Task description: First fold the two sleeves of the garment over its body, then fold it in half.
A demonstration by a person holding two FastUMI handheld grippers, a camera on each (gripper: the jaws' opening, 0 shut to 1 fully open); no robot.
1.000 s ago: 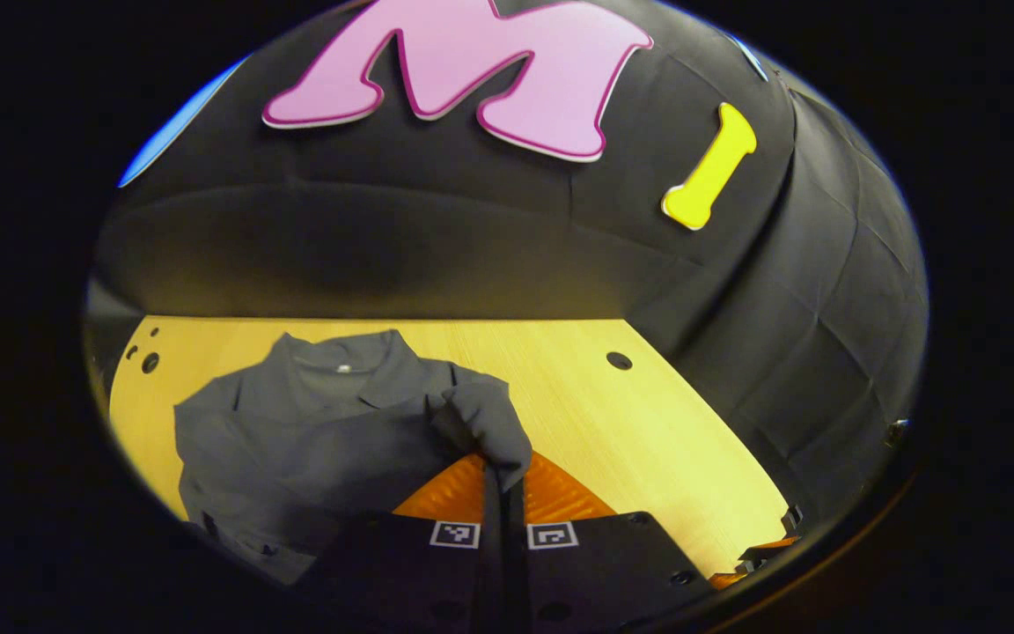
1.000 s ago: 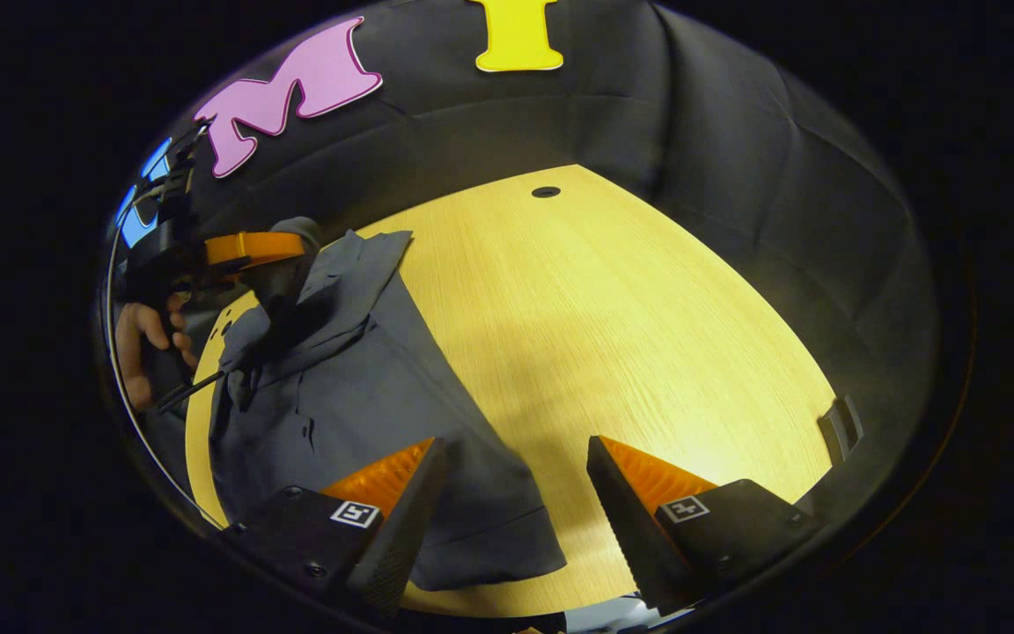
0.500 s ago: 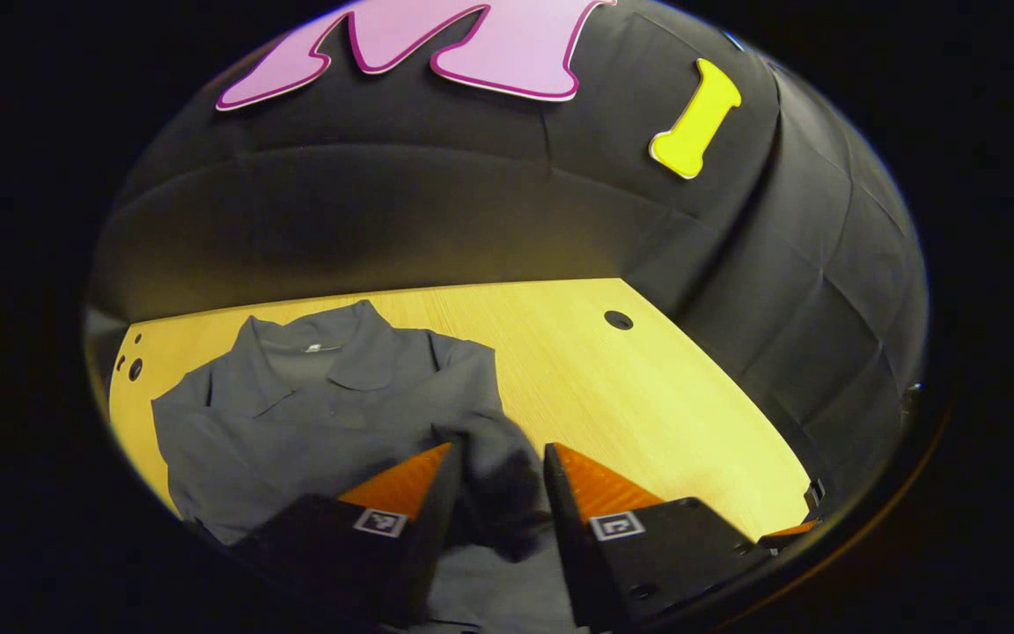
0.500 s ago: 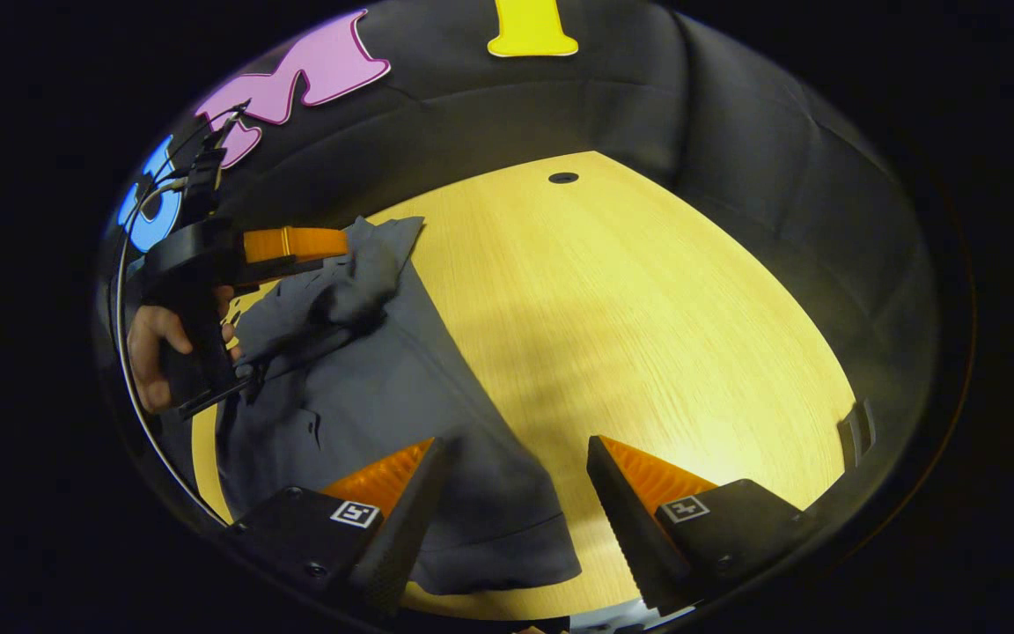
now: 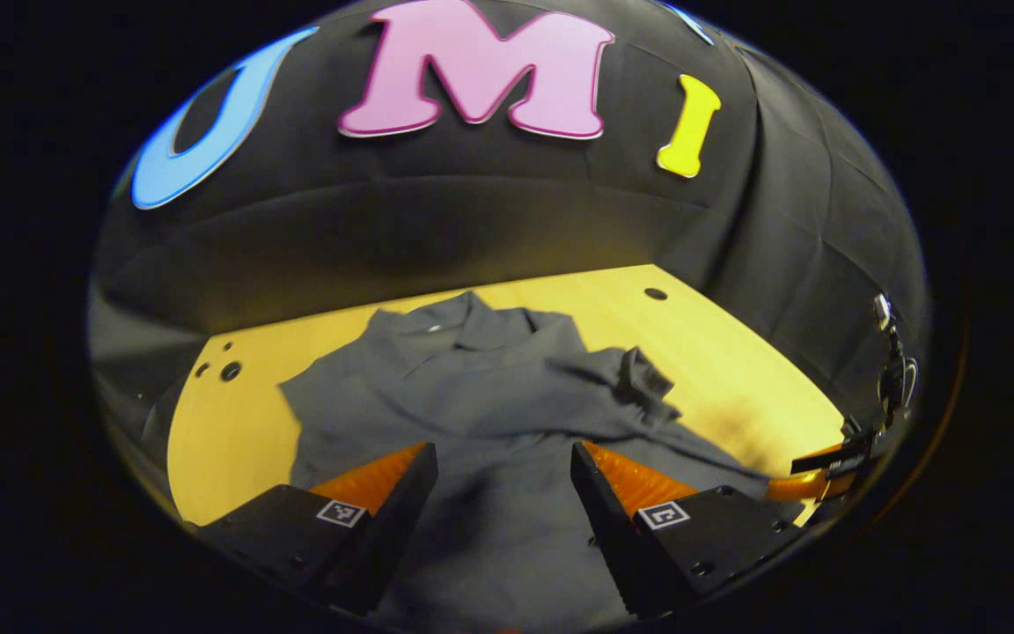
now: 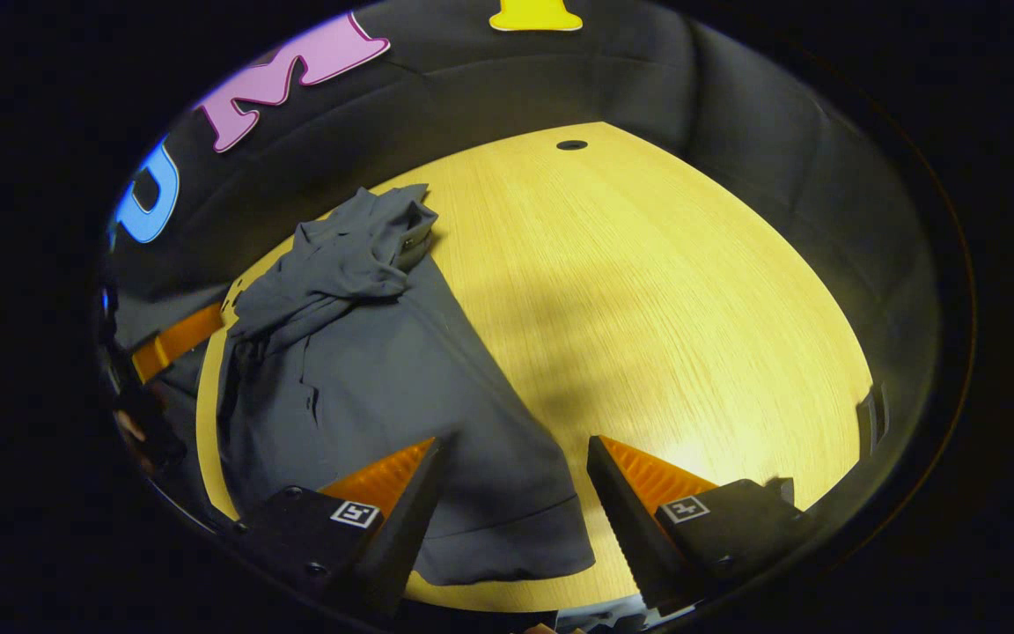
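A grey short-sleeved shirt [image 5: 489, 414] lies on the yellow wooden table [image 5: 736, 370], collar toward the booth wall. One sleeve [image 5: 639, 374] lies bunched over the body near the collar. My left gripper [image 5: 503, 458] hangs open above the shirt's lower body, holding nothing. In the right gripper view the shirt [image 6: 357, 370] sits at the left, with the bunched sleeve [image 6: 366, 255] at its far end. My right gripper [image 6: 516, 449] is open over the other sleeve's hemmed end [image 6: 507, 537]. The right gripper [image 5: 824, 467] also shows at the far right of the left gripper view, and the left gripper [image 6: 177, 339] shows at the shirt's left side.
The table [image 6: 648, 291] has a round hole [image 6: 571, 144] near its far edge and small holes [image 5: 230, 371] at its left corner. Black cloth walls close in the back and sides. Bare wood stretches to the right of the shirt.
My left gripper opened and let go of the sleeve, which now lies bunched on the shirt. It then drew back toward the lower body. The right gripper barely moved.
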